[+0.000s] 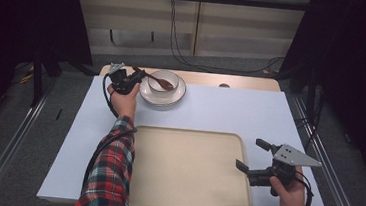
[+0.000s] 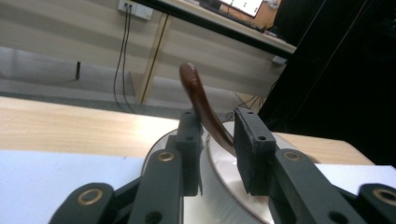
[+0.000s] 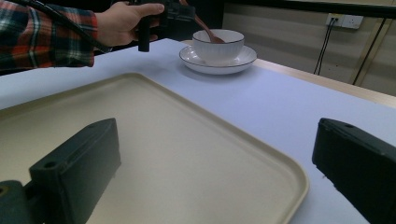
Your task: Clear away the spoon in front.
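Tray (image 1: 190,169) bare; spoon (image 1: 161,82) in bowl (image 1: 163,80)

The worktop (image 1: 273,86) is light wood, covered almost wholly by a pale sheet (image 1: 230,112). On the sheet lie a beige tray (image 1: 190,169) at the near edge and a white plate (image 1: 162,97) at the far left, well apart.

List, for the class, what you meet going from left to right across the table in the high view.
Left gripper closed on the brown spoon's handle → brown spoon → white bowl on its white plate → beige tray → right gripper, jaws open, beside the tray's right edge.
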Motion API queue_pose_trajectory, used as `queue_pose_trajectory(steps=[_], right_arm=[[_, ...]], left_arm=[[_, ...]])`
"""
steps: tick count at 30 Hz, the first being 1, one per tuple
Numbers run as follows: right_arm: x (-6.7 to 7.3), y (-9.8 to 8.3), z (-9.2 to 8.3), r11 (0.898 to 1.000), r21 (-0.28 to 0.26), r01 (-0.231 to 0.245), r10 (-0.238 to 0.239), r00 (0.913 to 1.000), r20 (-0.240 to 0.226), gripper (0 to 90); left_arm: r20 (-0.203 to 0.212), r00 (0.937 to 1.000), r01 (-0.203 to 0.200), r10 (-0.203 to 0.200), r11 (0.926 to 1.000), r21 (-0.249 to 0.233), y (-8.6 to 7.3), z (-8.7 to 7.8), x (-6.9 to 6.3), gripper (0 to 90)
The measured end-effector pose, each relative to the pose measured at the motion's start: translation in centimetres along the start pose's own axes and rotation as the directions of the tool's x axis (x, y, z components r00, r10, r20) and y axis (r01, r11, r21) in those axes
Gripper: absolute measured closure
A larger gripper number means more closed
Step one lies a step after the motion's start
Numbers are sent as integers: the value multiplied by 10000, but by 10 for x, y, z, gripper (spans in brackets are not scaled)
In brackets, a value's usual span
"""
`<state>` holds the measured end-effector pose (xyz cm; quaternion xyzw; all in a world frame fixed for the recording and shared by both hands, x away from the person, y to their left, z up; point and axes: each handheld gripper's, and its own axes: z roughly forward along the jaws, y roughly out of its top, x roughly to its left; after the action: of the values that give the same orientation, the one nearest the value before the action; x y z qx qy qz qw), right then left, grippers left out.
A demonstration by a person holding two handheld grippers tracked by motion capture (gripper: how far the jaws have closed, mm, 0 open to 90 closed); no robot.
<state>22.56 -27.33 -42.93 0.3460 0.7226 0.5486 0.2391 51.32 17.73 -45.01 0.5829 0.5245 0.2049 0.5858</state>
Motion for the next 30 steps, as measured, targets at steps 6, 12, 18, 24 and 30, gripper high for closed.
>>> queue_pose_trajectory(steps=[6,12,18,24,30], right_arm=[[0,0,0,10000,-12,21,-21,10000,-15,6],[0,0,0,10000,-19,67,-67,10000,17,6],[0,0,0,9999,-27,103,-103,9999,-43,6],[0,0,0,9998,51,175,-175,9998,-103,6],[1,0,1,9998,34,179,-179,9998,-55,6]], left_arm=[[630,9980,29,-11,9996,-274,4,0,-7,788],[1045,9944,-141,183,9990,-415,12,-1,-16,840],[1216,9917,-360,424,9978,-550,22,-4,-23,841],[1527,9877,-233,343,9971,-731,32,-11,-28,841],[1767,9839,-121,256,9970,-770,39,-20,-32,841]])
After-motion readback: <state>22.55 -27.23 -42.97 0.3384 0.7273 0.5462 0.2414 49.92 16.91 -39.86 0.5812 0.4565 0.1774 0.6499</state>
